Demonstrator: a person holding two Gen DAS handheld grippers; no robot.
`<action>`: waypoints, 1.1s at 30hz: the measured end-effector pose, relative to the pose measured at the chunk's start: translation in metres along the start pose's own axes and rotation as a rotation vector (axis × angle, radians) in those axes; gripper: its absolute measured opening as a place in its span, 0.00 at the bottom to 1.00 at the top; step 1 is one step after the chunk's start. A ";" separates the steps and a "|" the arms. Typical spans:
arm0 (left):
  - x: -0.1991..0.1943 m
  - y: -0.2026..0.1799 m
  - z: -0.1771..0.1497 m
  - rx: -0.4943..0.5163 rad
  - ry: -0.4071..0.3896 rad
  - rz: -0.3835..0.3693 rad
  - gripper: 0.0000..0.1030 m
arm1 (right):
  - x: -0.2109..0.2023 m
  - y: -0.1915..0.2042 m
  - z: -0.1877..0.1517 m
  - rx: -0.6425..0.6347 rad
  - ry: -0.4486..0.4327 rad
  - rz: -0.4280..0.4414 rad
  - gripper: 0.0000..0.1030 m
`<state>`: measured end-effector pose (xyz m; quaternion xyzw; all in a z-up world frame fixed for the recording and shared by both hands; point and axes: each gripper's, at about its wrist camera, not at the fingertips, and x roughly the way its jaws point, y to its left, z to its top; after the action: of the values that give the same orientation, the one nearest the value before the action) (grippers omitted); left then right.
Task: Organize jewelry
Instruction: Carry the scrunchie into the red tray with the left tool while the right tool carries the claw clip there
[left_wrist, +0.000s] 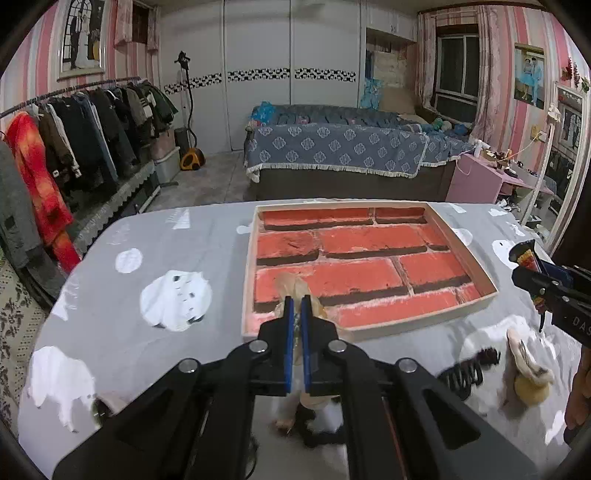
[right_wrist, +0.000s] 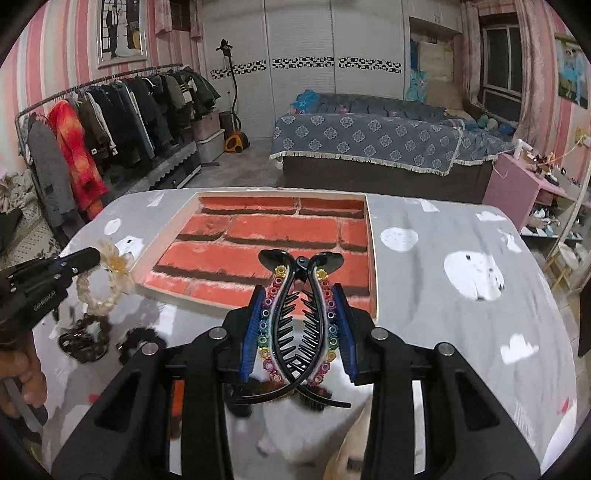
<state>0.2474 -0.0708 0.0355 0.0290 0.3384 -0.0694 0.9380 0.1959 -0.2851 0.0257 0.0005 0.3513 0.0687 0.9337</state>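
Right wrist: black hair clip, rainbow beads, toothed.

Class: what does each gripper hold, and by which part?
Right gripper: beaded banana hair clip, clamped across its two sides. Left gripper: cream flower scrunchie, pinched near the flower.

- Tray: shallow, pale rim, red brick-print floor; lies flat at table centre, empty.
- Hair clip: black, toothed, rainbow beads on both arms; clamped by its sides, hinge end toward 12 o'clock, over the tray's near edge.
- Scrunchie: cream ring with a flower; gripped at its flower, hanging at 9 o'clock of the tray.
- Black hair ties: on the table, 7 o'clock of the tray.
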 end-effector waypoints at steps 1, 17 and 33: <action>0.008 -0.001 0.004 0.001 0.004 0.006 0.04 | 0.007 -0.001 0.005 -0.003 0.002 -0.006 0.35; 0.064 -0.011 0.077 0.015 -0.050 0.012 0.04 | 0.065 -0.016 0.052 0.024 0.020 -0.035 0.35; 0.126 -0.005 0.092 -0.004 0.021 0.000 0.04 | 0.118 -0.025 0.088 0.025 0.053 -0.038 0.35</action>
<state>0.4011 -0.0987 0.0258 0.0281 0.3486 -0.0683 0.9344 0.3439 -0.2901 0.0133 0.0035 0.3765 0.0466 0.9252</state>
